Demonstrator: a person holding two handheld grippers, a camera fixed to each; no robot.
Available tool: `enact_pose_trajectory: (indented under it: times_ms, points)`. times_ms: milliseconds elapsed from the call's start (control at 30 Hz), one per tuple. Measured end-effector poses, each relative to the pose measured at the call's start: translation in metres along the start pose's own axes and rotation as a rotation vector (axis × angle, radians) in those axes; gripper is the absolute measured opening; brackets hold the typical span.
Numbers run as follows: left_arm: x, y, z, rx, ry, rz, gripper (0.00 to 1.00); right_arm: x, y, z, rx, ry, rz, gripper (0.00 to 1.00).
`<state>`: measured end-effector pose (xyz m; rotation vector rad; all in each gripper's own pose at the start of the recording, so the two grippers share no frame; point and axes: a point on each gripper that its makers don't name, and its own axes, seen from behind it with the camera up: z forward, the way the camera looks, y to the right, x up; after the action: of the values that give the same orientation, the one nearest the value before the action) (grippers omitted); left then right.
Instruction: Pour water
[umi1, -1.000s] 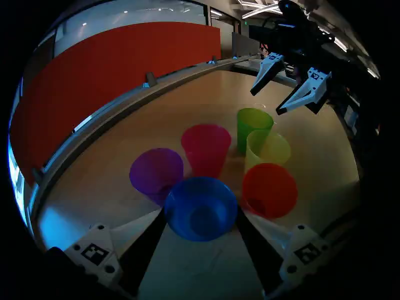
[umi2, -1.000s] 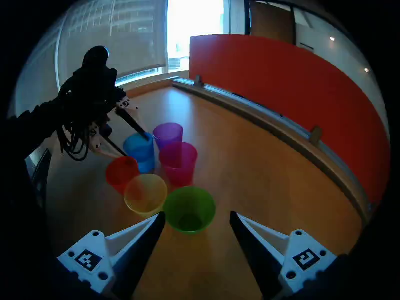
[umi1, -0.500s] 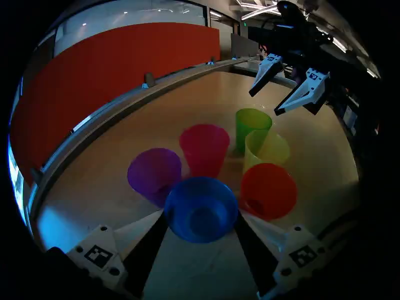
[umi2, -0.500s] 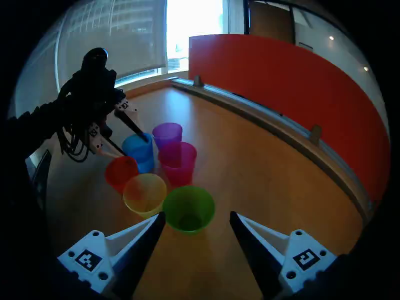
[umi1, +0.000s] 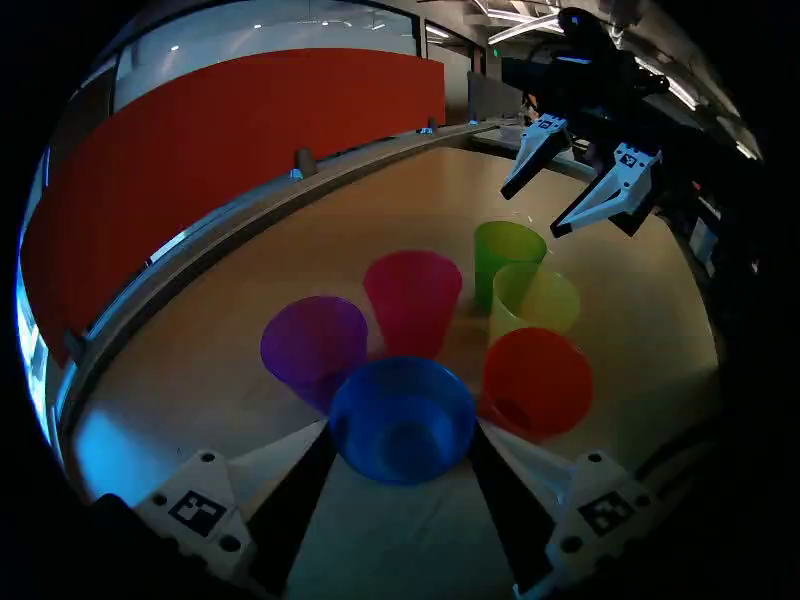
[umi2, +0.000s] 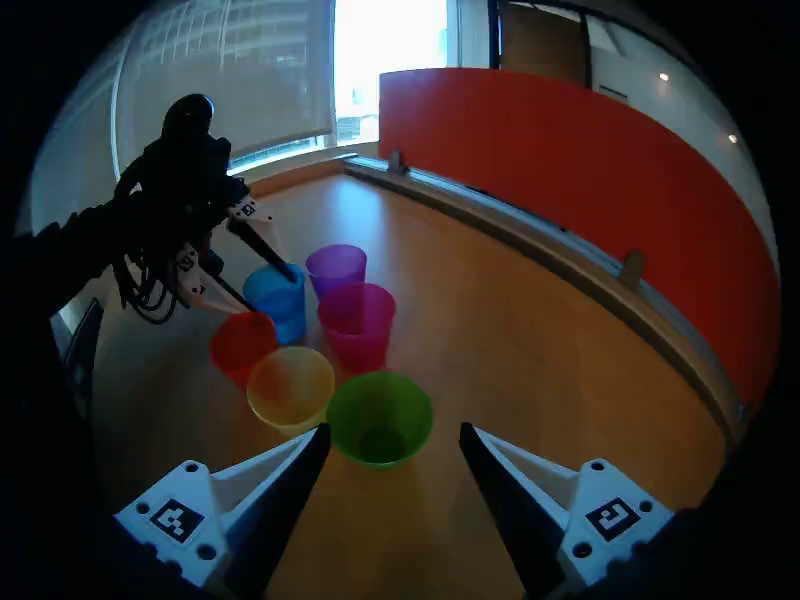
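Note:
Six coloured plastic cups stand bunched on the wooden table. The blue cup sits between the fingers of my left gripper, which press on its two sides. Around it are the purple cup, pink cup, red cup, yellow cup and green cup. My right gripper hangs open above the green cup's far side. In the right gripper view, the green cup lies just ahead of my right gripper. Farther off there, the left gripper holds the blue cup.
A raised rail and a red partition run along one edge of the table. A person's dark sleeve and cables stand behind the left gripper. Bare wood stretches to the right of the cups.
The left gripper's fingers have closed in a little on the blue cup. The right gripper has barely shifted over the green cup.

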<state>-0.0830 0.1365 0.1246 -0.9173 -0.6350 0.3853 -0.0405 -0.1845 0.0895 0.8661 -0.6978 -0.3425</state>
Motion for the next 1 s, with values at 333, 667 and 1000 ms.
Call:
enact_pose_trajectory:
  times_ms: [333, 667, 1000]
  points:
    - [0.002, 0.011, -0.003, -0.017, 0.007, 0.025, 0.86, 0.000, -0.003, 0.001, 0.003, 0.000, 0.000, 1.00]
    - [0.003, 0.009, -0.005, -0.009, 0.009, -0.004, 0.86, -0.001, -0.004, 0.002, 0.006, -0.002, -0.002, 1.00]
    - [0.003, 0.001, -0.011, 0.014, 0.011, -0.027, 0.86, -0.003, -0.004, 0.006, 0.008, -0.006, -0.008, 1.00]
